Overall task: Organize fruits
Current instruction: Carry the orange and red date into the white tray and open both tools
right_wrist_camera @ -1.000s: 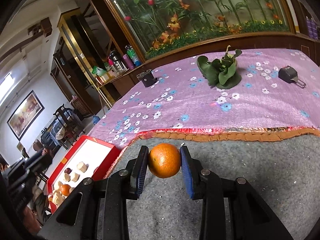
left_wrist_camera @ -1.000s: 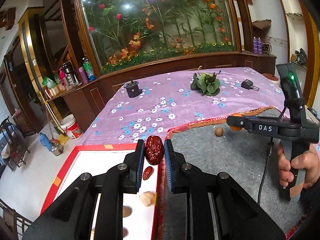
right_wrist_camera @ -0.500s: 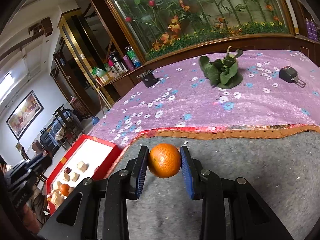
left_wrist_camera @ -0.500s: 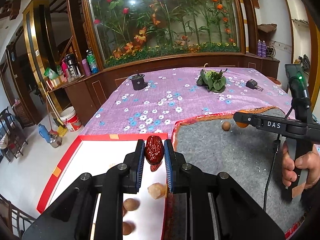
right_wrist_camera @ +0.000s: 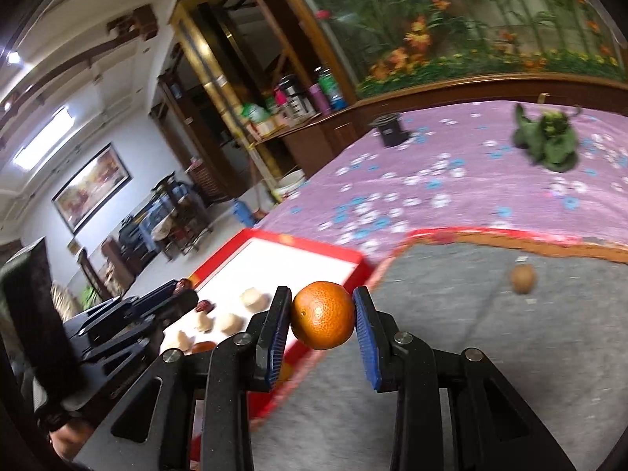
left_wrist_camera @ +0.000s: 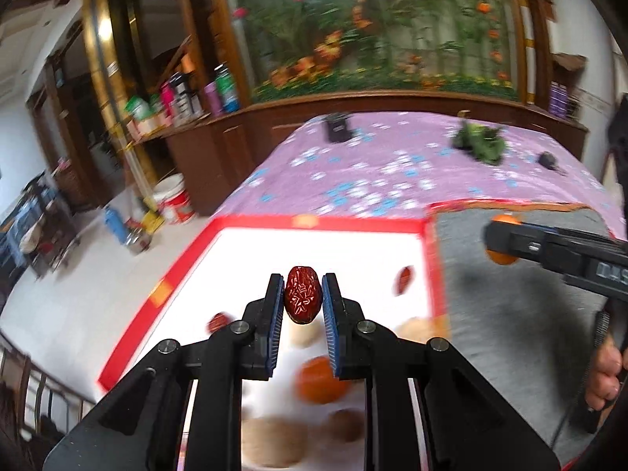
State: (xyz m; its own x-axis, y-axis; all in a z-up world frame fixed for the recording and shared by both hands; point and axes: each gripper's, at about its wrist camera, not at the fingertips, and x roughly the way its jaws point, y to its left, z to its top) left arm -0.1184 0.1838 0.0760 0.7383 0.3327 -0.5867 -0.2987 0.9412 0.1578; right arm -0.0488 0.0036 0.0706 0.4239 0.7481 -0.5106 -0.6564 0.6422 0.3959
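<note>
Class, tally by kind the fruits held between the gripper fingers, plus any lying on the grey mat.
red date: 1
orange: 1
brown round fruit on the grey mat: 1
Total: 3

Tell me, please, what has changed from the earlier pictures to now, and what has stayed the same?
Both grippers have travelled toward the red-edged tray. The left gripper now hangs above the tray's white inside, over fruit already lying there. The right gripper has come near the tray's corner. Unchanged: the left is shut on the red date, the right on the orange; the brown nut lies on the grey mat.
</note>
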